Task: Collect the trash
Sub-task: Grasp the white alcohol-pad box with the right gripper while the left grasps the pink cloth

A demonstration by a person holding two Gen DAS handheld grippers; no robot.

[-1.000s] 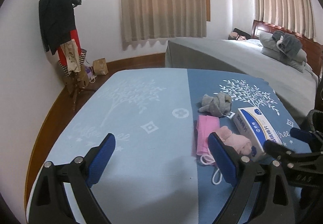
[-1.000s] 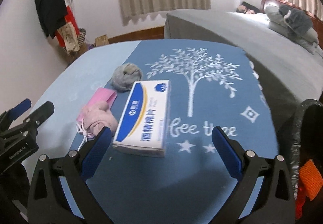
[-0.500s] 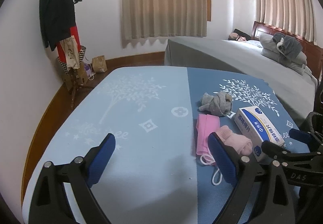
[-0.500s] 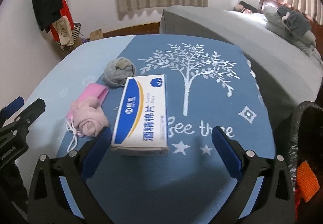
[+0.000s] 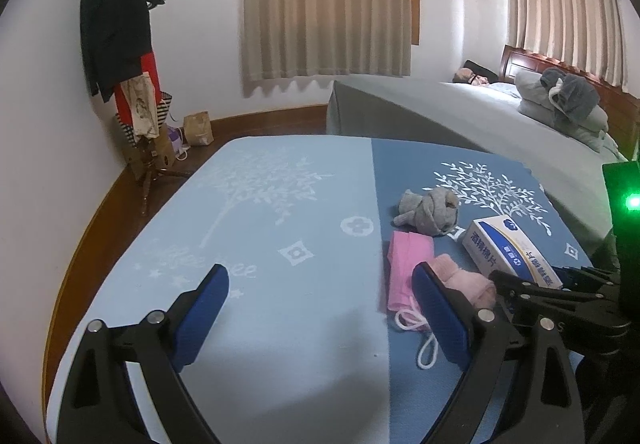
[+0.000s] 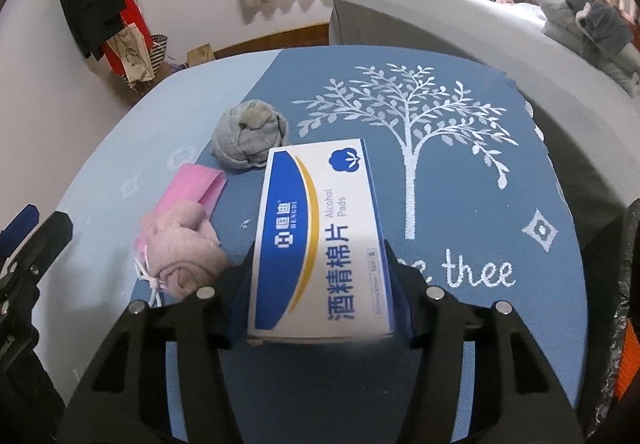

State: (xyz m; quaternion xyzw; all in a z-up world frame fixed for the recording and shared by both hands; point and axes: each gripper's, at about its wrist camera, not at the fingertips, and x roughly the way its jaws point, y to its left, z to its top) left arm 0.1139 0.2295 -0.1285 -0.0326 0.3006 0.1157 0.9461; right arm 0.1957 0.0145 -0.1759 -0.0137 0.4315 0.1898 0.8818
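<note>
Since the earlier frame, the right gripper (image 6: 322, 304) has been closed from wide onto the alcohol pads box (image 6: 320, 232), on the blue table cover (image 6: 460, 344) beside a pink rolled sock (image 6: 184, 248). The left gripper (image 5: 320, 318) hangs wide, empty. Pickup underway; lifting toward the black bag (image 6: 624, 284) seems next.

Colours and patterns, items beside the alcohol pads box (image 6: 320, 240)
Box white with blue swoosh and gold arc; left of it, pink face mask (image 6: 192, 192), pale pink sock roll (image 6: 186, 256), grey sock ball (image 6: 250, 134); blanket (image 6: 460, 204) two-tone blue, white tree print.
</note>
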